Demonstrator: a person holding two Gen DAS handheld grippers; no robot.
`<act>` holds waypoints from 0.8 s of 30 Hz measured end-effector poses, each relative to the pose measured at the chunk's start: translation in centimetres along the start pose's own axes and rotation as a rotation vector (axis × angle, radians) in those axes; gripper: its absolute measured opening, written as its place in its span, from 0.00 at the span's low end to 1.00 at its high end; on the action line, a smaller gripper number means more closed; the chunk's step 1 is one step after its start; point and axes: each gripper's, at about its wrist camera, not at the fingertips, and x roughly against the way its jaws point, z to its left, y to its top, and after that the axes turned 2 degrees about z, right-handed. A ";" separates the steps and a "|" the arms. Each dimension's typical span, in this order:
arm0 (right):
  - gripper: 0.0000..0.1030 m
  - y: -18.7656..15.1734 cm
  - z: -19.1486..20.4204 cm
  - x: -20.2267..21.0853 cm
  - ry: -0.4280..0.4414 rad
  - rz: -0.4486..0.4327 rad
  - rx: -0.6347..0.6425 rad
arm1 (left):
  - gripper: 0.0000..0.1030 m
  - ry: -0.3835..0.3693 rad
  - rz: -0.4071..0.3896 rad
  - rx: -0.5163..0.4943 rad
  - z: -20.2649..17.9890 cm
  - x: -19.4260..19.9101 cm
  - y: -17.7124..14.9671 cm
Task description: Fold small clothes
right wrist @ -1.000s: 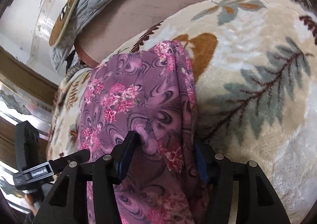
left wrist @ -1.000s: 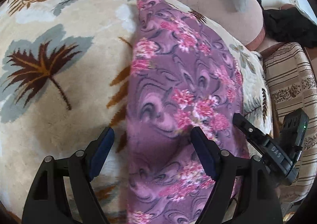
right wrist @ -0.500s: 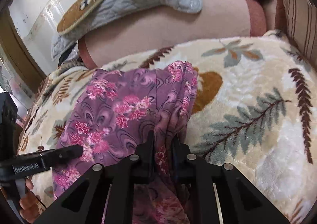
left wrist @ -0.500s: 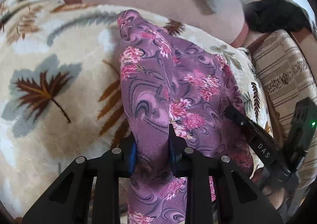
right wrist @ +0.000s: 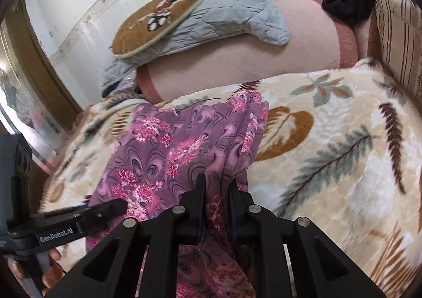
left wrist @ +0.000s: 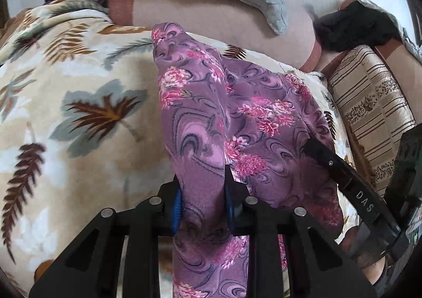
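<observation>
A home: leaf-print blanket (left wrist: 79,118), striped sofa cushion (left wrist: 369,113), quilted pad (right wrist: 211,15).

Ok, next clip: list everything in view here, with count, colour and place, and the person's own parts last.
garment: one, purple with pink flowers, on the blanket, near edge lifted by both grippers
blanket: one, cream with leaf print, under the garment
bolster: one, pink, behind the blanket
quilt: one, grey, draped over the bolster
mat: one, brown, on the quilt
black cloth: one, far right
striped cushion: one, beige, right
left gripper: black, jaws shut on garment
right gripper: black, jaws shut on garment
</observation>
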 end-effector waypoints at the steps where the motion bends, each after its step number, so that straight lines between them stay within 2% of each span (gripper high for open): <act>1: 0.14 -0.4 0.5 0.3 0.030 0.006 -0.012 | 0.22 0.000 0.002 0.007 0.6 0.4 -0.4; 7: 0.14 -3.4 2.2 -1.4 0.065 0.082 -0.022 | 0.22 -0.013 0.072 0.080 4.9 0.5 -3.0; 12: 0.16 -5.0 1.5 -3.9 0.042 0.163 -0.044 | 0.23 -0.011 0.115 0.097 5.8 -0.9 -4.0; 14: 0.21 -5.4 0.5 -5.0 0.047 0.205 -0.080 | 0.24 -0.005 0.123 0.088 5.8 -1.5 -4.1; 17: 0.31 -5.5 -0.7 -5.6 0.062 0.216 -0.116 | 0.26 -0.005 0.133 0.076 5.9 -2.1 -4.3; 19: 0.51 -5.6 -1.3 -6.1 0.065 0.224 -0.127 | 0.28 -0.011 0.146 0.080 6.3 -2.6 -4.3; 20: 0.54 -5.7 -1.4 -6.4 0.066 0.234 -0.130 | 0.31 -0.015 0.155 0.089 6.6 -3.0 -4.4; 23: 0.54 -6.0 -1.9 -7.4 0.111 0.250 -0.166 | 0.33 -0.034 0.161 0.124 7.3 -3.6 -4.4; 24: 0.52 -6.1 -2.1 -7.7 0.129 0.247 -0.186 | 0.33 -0.036 0.158 0.129 7.4 -3.6 -4.4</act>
